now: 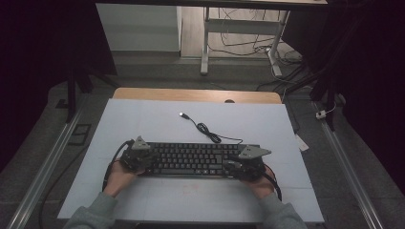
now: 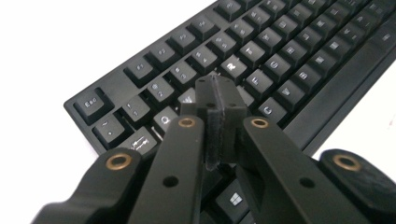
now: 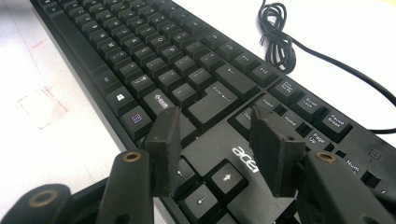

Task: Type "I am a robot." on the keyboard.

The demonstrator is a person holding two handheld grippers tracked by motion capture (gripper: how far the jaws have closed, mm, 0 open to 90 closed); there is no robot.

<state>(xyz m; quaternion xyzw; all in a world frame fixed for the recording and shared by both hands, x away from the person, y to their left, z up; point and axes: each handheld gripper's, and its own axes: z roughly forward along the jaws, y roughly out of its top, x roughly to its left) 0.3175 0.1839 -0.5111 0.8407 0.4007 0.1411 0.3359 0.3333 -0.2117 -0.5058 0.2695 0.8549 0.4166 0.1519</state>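
The left gripper [image 2: 215,105] is hovering with its jaws pressed together, gripping nothing, over the left keys of the black plastic keyboard [image 1: 193,158], which is lying on the white table sheet [image 1: 143,119]. The right gripper [image 3: 219,144] is poising its jaws apart and empty over the arrow keys (its black coiled cable [image 1: 206,130] is trailing behind).

From above, my table [image 1: 143,119] sits in dim, flat light, with the room black at the upper left and upper right of the frame and a paler strip of floor at top centre. Along my left gripper [image 2: 215,105] the white surface burns out at upper left, and my near arms at the bottom blur. The keyboard [image 3: 187,79] stays fairly sharp mid-frame, softening toward the top.
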